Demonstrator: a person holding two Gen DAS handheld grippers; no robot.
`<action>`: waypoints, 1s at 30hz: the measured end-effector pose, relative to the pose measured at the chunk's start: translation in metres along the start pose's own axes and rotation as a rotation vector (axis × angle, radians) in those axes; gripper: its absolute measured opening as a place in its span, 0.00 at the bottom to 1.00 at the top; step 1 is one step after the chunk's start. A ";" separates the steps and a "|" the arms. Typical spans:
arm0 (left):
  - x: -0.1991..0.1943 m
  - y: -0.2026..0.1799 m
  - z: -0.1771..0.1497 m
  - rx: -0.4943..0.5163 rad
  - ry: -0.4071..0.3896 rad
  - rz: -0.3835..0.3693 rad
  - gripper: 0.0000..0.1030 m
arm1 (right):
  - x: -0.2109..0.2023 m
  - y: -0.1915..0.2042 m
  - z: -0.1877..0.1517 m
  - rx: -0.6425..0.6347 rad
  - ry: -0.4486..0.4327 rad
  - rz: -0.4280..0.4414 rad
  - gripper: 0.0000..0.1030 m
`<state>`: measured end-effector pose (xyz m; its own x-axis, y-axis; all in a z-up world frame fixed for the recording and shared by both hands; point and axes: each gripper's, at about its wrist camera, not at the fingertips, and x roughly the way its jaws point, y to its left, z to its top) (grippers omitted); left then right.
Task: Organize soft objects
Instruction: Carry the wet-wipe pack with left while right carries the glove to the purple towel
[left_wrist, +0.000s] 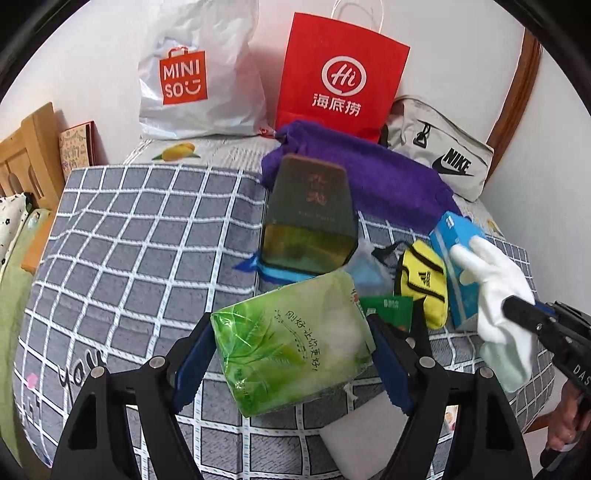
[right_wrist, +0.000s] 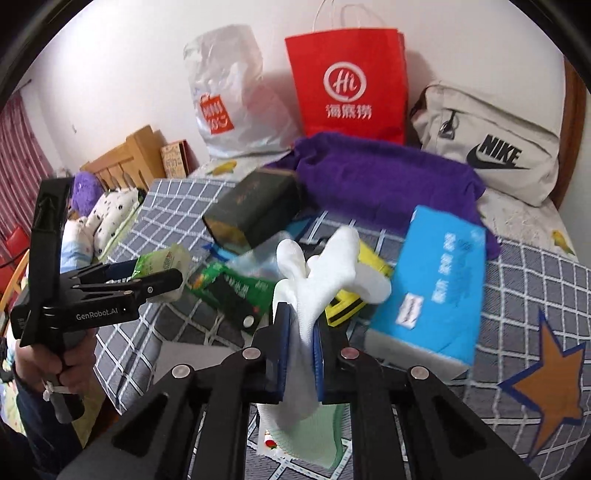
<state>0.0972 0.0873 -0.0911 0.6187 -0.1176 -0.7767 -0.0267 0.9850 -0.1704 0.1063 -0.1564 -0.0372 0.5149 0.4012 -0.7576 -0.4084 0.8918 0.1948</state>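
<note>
Home bedroom: bed with checked blanket, wooden headboard, pillow, shopping bags against wall.

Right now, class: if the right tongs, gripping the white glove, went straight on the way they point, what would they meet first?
Probably the yellow and black pouch on the grey checked bedspread, directly beyond the white fabric glove held in the right tongs; the blue cardboard box lies just right. Depth is uncertain.

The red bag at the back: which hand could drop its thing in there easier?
Probably the right. Its right gripper pinches a floppy white glove, slim enough for the red bag. The left gripper holds a bulky green tissue pack. Both look similarly far away.
</note>
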 end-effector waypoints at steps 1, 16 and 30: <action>-0.002 0.000 0.004 0.000 -0.005 -0.002 0.76 | -0.003 -0.002 0.003 0.000 -0.007 -0.005 0.11; -0.006 -0.013 0.070 0.036 -0.046 0.017 0.76 | -0.019 -0.035 0.058 0.014 -0.080 -0.060 0.11; 0.021 -0.025 0.135 0.061 -0.061 0.048 0.76 | 0.012 -0.075 0.117 0.022 -0.094 -0.105 0.11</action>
<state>0.2167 0.0773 -0.0210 0.6649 -0.0643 -0.7441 -0.0108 0.9954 -0.0957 0.2314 -0.1944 0.0121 0.6228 0.3227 -0.7127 -0.3329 0.9337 0.1319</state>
